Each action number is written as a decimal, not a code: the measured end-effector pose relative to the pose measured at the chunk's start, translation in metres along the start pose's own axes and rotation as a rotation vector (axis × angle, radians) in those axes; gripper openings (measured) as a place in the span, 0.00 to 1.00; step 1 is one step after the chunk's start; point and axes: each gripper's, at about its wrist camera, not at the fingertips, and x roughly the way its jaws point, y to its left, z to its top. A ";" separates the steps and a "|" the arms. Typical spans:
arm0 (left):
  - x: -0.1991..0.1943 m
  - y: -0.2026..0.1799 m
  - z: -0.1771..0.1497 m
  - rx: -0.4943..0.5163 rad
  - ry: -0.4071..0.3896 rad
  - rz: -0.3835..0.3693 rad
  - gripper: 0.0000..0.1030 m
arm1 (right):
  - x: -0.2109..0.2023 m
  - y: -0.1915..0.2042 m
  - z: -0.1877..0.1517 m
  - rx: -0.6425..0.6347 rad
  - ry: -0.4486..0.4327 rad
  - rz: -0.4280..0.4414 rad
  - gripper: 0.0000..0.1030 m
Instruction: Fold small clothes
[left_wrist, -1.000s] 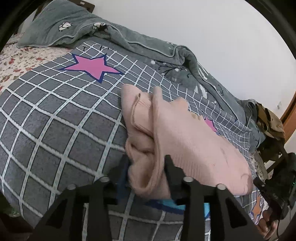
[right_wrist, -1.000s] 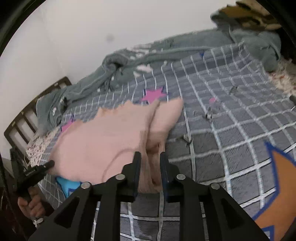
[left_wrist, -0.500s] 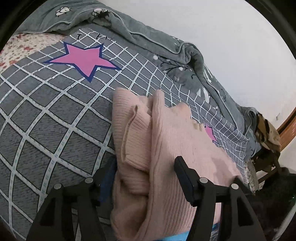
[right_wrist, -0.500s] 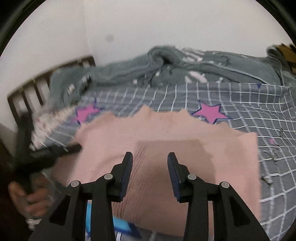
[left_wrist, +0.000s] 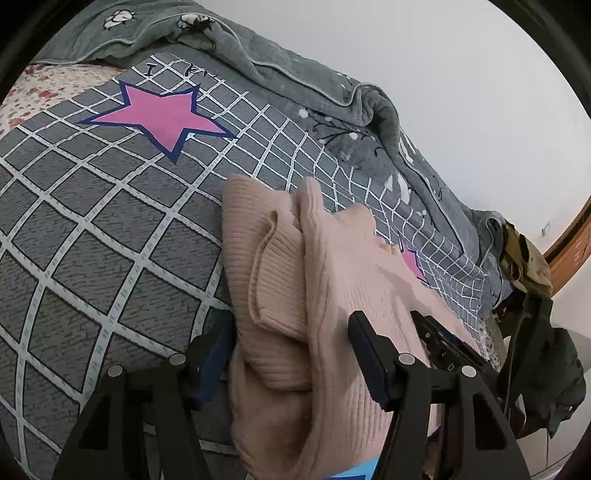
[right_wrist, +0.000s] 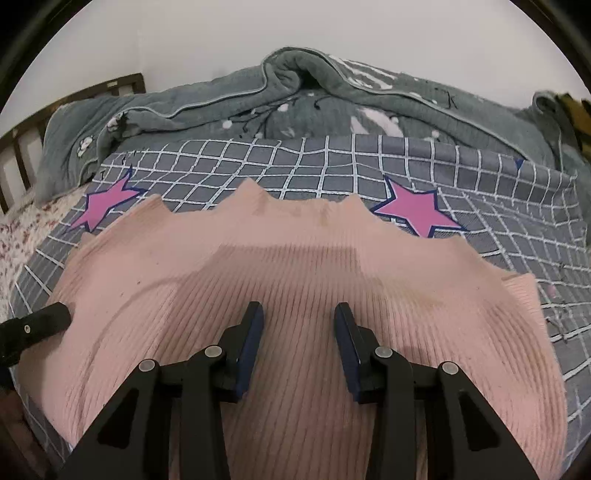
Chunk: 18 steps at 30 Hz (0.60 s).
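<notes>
The pink ribbed sweater (right_wrist: 295, 295) is lying spread out on the grey checked bedspread (right_wrist: 480, 192), just in front of the crumpled grey-green blanket (right_wrist: 295, 96). The right gripper (right_wrist: 298, 321) hovers over the sweater's middle, jaws parted, gripping nothing. The left gripper (left_wrist: 291, 332) straddles the bunched folds at the sweater's edge, jaws having just opened, pads off the knit.

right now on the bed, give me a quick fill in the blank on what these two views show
1. The ribbed garment lying on the bedspread is ___ in colour.
2. The stars printed on the checked bedspread are ___.
3. The right gripper has its jaws ___ above the garment.

Missing words: pink; pink; open
</notes>
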 end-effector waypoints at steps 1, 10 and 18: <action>0.000 0.000 0.000 -0.002 -0.001 0.000 0.59 | -0.002 -0.001 -0.002 -0.001 -0.007 0.001 0.37; 0.004 -0.008 0.002 -0.005 -0.014 0.030 0.59 | -0.046 0.012 -0.038 -0.108 -0.063 -0.034 0.38; 0.007 -0.013 0.001 0.014 -0.031 0.062 0.59 | -0.084 0.003 -0.085 -0.175 -0.052 0.114 0.39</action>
